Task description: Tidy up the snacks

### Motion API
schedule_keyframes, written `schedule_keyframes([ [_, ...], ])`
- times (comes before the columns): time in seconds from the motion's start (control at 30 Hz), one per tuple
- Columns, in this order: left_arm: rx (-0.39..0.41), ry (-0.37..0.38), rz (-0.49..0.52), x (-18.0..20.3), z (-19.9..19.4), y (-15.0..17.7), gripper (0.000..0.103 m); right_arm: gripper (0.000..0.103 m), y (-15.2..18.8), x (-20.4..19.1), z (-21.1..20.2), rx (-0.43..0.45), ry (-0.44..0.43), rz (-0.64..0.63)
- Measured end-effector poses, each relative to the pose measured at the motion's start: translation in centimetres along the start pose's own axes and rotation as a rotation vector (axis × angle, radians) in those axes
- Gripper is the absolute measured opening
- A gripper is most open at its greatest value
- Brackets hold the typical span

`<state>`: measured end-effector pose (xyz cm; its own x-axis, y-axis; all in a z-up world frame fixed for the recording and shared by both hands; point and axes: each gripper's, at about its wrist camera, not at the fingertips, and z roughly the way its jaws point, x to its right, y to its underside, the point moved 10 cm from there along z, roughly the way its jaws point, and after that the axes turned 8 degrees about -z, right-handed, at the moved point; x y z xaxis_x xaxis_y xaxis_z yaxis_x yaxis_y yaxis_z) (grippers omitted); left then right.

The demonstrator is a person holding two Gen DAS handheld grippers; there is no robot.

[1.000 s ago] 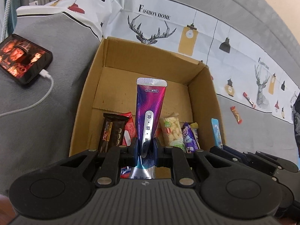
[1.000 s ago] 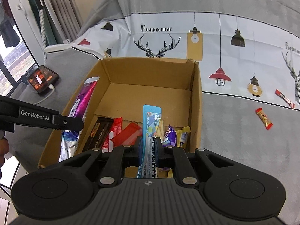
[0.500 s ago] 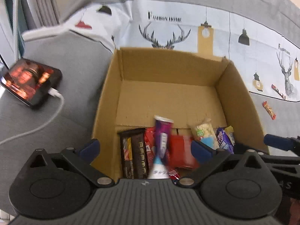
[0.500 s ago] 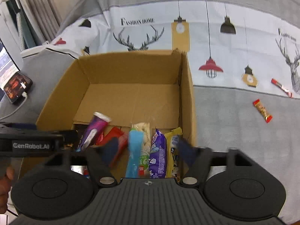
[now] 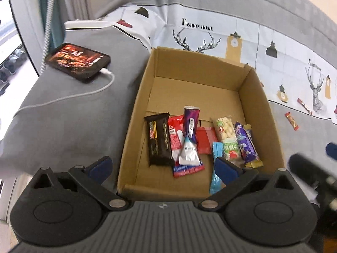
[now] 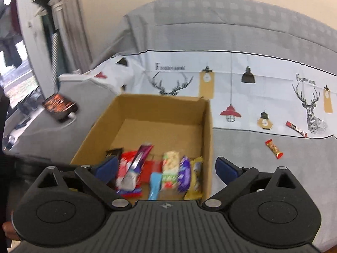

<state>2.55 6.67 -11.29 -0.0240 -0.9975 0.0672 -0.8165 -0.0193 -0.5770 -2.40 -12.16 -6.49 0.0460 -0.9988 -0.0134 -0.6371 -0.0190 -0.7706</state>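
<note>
Plain brown cardboard box point(image 5: 134, 113), black snack bar point(image 5: 159, 142) with gold print, purple-and-silver pouch point(image 5: 190, 136), red wrappers point(image 5: 205, 140), light blue stick pack point(image 5: 217, 168), grey bedspread point(image 5: 69, 122) with a white band of black deer and lamps, red snack bar point(image 6: 273, 148) on grey

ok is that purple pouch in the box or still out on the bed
In the box. The purple pouch lies flat inside the cardboard box, resting across the red wrappers, and neither gripper touches it.

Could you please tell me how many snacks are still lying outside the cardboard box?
2: a red bar on the white print cloth, and a red-gold bar on the grey cover nearer. Others may lie out of view.
</note>
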Motion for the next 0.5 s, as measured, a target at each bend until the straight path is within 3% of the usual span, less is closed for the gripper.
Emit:
schedule_keyframes([
  [0.5,0.133,-0.023,0.026,-0.6,-8.7,5.1,0.103,0.100,3.9,-2.4,-7.1,0.022,0.029,-0.012],
])
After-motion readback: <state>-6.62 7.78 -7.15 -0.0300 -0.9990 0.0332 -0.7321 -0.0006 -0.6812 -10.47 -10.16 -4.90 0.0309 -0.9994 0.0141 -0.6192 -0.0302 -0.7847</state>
